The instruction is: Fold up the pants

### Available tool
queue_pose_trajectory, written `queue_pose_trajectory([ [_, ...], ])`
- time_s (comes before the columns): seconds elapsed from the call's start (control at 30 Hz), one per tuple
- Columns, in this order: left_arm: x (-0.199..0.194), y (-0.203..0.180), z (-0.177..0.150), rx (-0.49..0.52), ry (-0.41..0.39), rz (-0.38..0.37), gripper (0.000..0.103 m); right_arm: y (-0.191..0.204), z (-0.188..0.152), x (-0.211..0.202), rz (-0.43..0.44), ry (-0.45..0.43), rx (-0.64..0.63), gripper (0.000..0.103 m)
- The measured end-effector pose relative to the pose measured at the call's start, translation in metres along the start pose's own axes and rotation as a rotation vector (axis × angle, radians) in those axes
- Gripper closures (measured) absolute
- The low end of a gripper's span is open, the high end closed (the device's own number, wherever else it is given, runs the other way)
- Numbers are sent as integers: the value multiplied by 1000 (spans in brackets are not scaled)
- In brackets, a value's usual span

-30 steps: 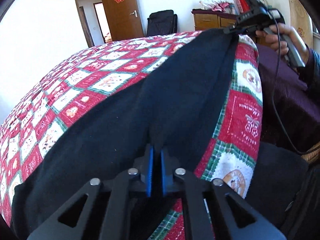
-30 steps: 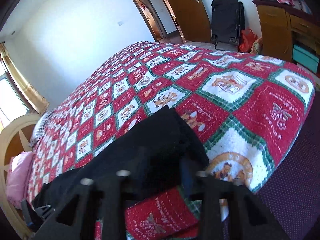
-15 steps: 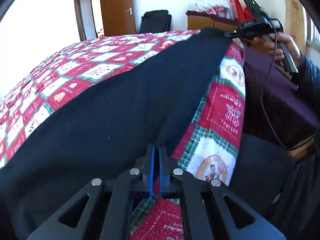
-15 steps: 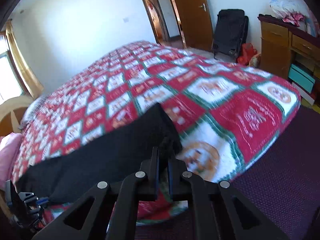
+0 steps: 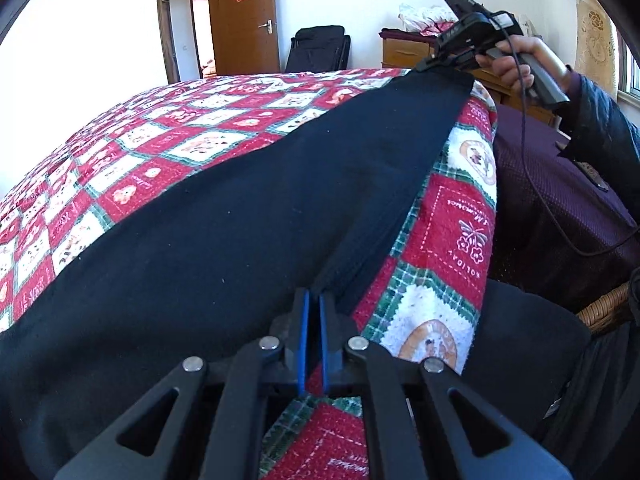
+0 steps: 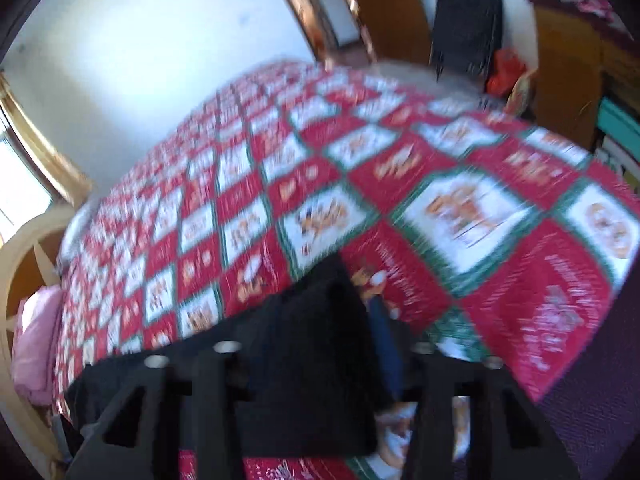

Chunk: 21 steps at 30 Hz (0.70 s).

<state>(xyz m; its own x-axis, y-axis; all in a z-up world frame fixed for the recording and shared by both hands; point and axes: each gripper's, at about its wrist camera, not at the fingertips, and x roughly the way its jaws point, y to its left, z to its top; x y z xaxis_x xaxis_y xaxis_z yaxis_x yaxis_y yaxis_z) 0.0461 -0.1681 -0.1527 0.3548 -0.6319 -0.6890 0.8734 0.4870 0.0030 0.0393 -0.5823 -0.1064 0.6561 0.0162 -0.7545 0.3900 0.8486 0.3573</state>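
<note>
The black pants (image 5: 248, 216) lie stretched along the near edge of a bed with a red, white and green patchwork quilt (image 5: 168, 132). My left gripper (image 5: 312, 316) is shut on the pants' edge at one end. My right gripper (image 5: 434, 60) shows in the left wrist view at the pants' far end, at their corner. In the blurred right wrist view the right gripper (image 6: 320, 364) has its jaws spread wide, and the pants' end (image 6: 304, 344) lies between them on the quilt (image 6: 460, 208).
A dark purple cover (image 5: 560, 184) hangs at the bed's right side. A wooden door (image 5: 244, 16), a black bag (image 5: 318, 48) and a wooden dresser (image 5: 404, 52) stand beyond the bed. A pink pillow (image 6: 32, 344) lies by the headboard.
The right gripper has opened and let go of the pants' end, and its view is swinging. The left gripper stays shut on the pants, which now lie flatter on the quilt.
</note>
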Motion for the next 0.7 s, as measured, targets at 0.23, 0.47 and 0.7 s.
queue_pose_trajectory([
  [0.23, 2, -2, 0, -4, -6, 15, 97, 18, 10, -17, 9, -157, -48, 101],
  [0.47, 3, -7, -1, 15, -11, 48, 93, 5, 13, 23, -105, -68, -63, 99],
  [0.7, 1, -7, -1, -4, -17, 52, 93, -22, -16, -24, -99, -119, 22, 64],
])
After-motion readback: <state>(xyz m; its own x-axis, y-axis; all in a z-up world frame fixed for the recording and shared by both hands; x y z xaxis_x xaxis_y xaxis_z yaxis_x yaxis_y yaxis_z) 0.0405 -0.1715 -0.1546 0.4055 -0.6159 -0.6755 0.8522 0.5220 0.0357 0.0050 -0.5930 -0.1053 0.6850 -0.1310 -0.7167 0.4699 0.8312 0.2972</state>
